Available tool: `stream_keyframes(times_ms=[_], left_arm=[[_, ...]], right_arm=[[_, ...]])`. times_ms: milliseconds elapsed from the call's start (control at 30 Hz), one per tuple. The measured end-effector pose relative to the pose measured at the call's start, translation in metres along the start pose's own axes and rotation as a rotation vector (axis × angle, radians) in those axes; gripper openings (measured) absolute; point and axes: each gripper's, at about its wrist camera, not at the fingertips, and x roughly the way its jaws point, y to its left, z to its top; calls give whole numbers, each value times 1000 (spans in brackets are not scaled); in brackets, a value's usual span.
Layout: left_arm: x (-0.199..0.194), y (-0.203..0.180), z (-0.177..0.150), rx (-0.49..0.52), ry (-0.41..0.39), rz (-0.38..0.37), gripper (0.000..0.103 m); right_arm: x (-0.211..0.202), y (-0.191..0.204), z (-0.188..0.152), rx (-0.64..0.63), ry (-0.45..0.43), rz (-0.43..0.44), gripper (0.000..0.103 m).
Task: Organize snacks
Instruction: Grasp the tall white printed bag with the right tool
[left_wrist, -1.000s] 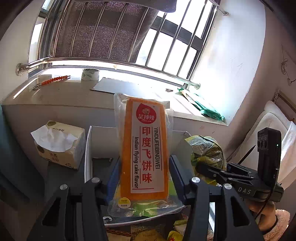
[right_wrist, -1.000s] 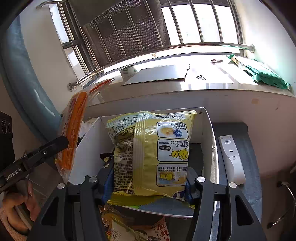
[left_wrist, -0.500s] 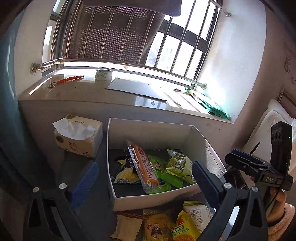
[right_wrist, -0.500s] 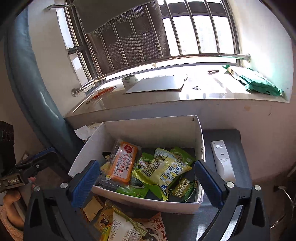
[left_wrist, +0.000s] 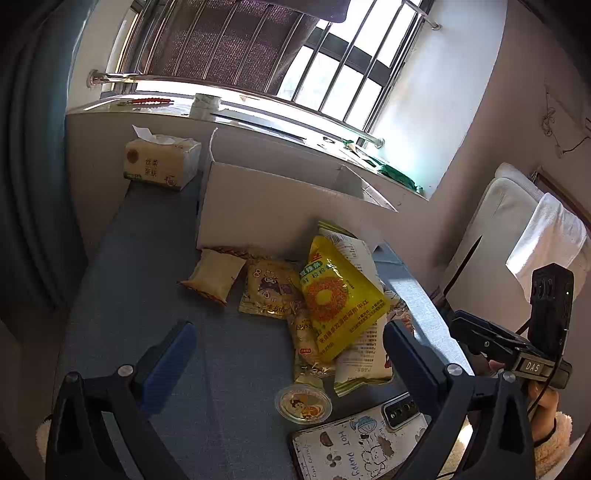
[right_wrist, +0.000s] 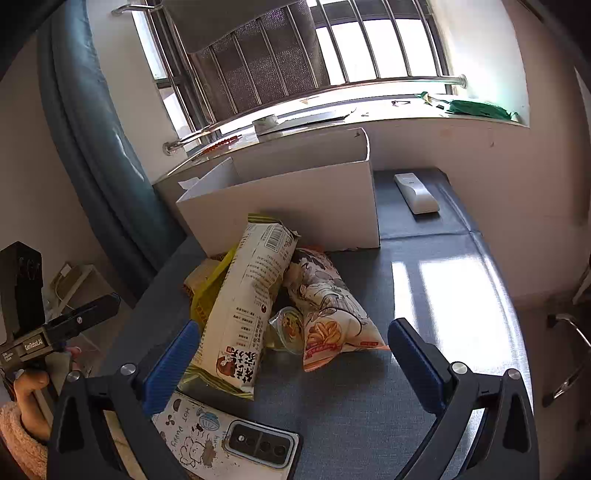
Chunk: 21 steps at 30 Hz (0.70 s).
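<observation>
Left wrist view: the left gripper (left_wrist: 288, 343) stands wide open with nothing between its blue pads, its jaws having just been opening, and it hangs over the loose snacks on the grey desk (left_wrist: 147, 258). That spread suits a fresh pick, since the packets lie flat and broad. Just ahead of it lies the yellow packet (left_wrist: 340, 295), resting on top of a white packet (left_wrist: 364, 354) and overlapping a pale cartoon packet (left_wrist: 269, 291); a small tan packet (left_wrist: 212, 275) sits apart to the left, and a round jelly cup (left_wrist: 303, 402) lies nearest the gripper beside a phone (left_wrist: 369, 439) in a doodled case. Behind the heap stands the white box (left_wrist: 277, 206), the likely home for the snacks, so the pile waits right against its near wall. A tissue pack (left_wrist: 160, 162) sits beyond, left of the box.

In the right wrist view, the right gripper (right_wrist: 293, 354) is likewise fully spread and empty, its jaws also just opened, aimed at the same heap, where an orange-tipped illustrated packet (right_wrist: 328, 314) leans beside the white one. A white remote (right_wrist: 415, 192) lies to the right of the box, well clear of the snacks.
</observation>
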Motion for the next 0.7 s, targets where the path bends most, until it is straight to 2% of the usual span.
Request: stream_keyframes(times_ms=[100,167,333,467,500,567,700], left_arm=[[3,-2,-7,-1,21,2,103],[3,-4,-5,5,19,4,103],[0,-3,-2,-6,11,-17,103],[-5,-1,-5,-9,15,-16,103],[-7,1,-5,-13,12,-21,103],[-9,4,-5,-24,3,-14,103],[-11,8,-5,-35,-8,-11,103]], right_arm=[[6,6,-23,-34,63,-10,103],[12,11,-25,-72,87,-27,103],[32,23,-3,-140,104,-83,103],[48,34,16,-150,122,-50,103],[54,38,19,-167,131,-59,103],[72,45,22,-218,167,-131,103],[87,53,31,-239,187,-92,103]])
